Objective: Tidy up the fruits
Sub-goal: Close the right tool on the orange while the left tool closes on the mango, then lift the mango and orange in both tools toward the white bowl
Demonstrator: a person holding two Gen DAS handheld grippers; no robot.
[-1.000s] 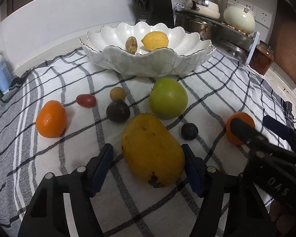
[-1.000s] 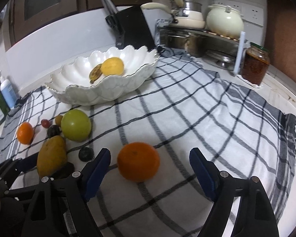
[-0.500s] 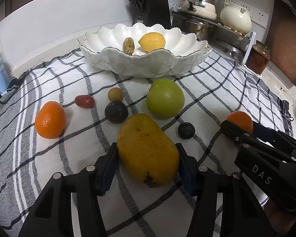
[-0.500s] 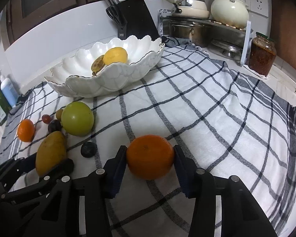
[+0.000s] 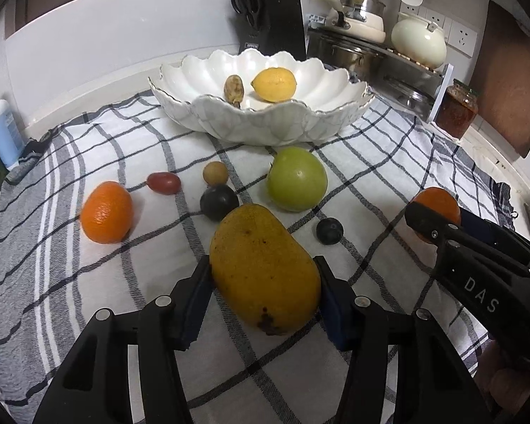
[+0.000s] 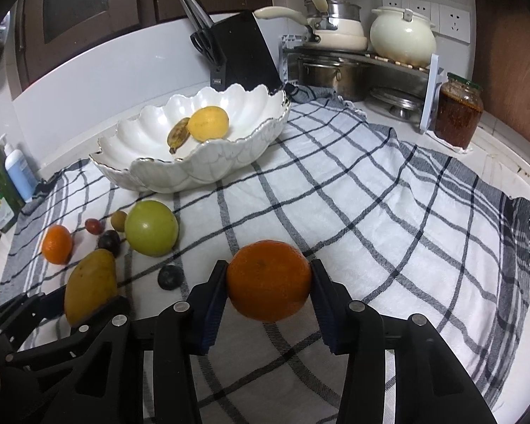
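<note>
Yellow mango (image 5: 265, 268) pinched by left gripper (image 5: 263, 300) — right gripper (image 6: 268, 298) just closed, clamps orange (image 6: 268, 281).

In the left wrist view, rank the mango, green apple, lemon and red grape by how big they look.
Largest to smallest, as they look:
1. mango, though it lies nearest the camera, which inflates it
2. green apple
3. lemon, farther off in the bowl, so its gap to the apple is unsure
4. red grape
</note>
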